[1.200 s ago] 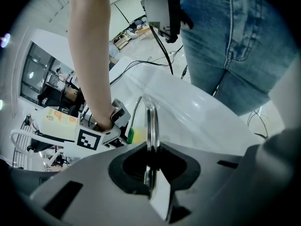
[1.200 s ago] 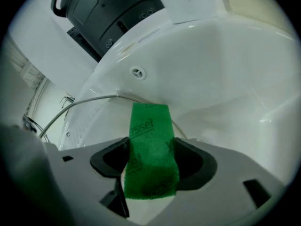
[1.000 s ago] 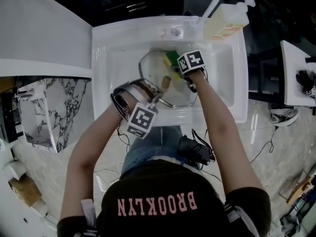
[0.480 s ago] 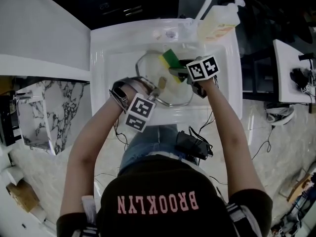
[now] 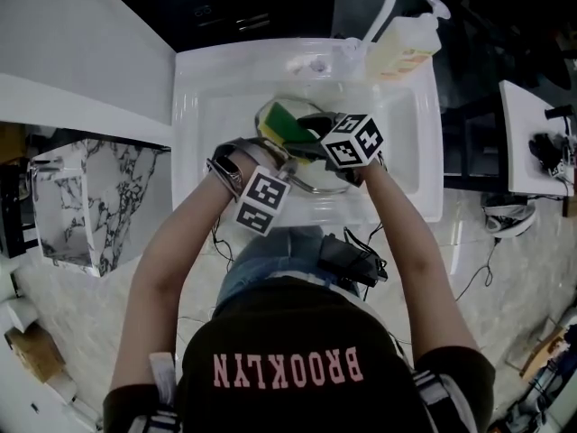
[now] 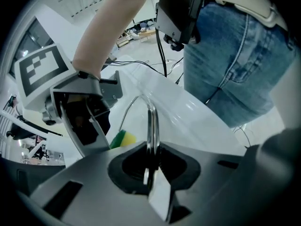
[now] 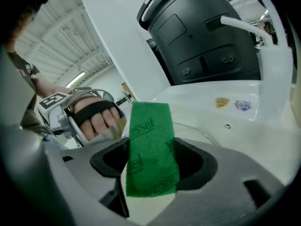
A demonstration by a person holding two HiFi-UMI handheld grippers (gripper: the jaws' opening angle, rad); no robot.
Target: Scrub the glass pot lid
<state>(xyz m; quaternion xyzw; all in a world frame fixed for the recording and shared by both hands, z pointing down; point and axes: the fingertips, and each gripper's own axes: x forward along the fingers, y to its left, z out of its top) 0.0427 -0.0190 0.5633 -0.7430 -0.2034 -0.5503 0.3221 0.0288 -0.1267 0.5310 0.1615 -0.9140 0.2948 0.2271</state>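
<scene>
The glass pot lid (image 5: 332,180) stands tilted in the white sink (image 5: 203,106), and its steel rim (image 6: 151,121) runs straight into my left gripper (image 6: 153,169), which is shut on it. In the head view the left gripper (image 5: 285,168) holds the lid's near edge. My right gripper (image 5: 305,135) is shut on a green and yellow sponge (image 5: 281,121) and presses it on the lid's far left part. The sponge's green face (image 7: 151,149) fills the gap between the right gripper's (image 7: 151,175) jaws. The glass edge (image 7: 208,134) shows behind it.
A soap pump bottle (image 5: 406,45) stands at the sink's back right corner beside the white faucet (image 5: 386,0). A white counter (image 5: 72,70) lies to the left. A person's body and jeans (image 6: 240,55) are close against the sink's front edge.
The right gripper has swept the sponge leftward across the lid, from its back right to its far left part. The left gripper has kept its hold on the rim, shifting slightly.
</scene>
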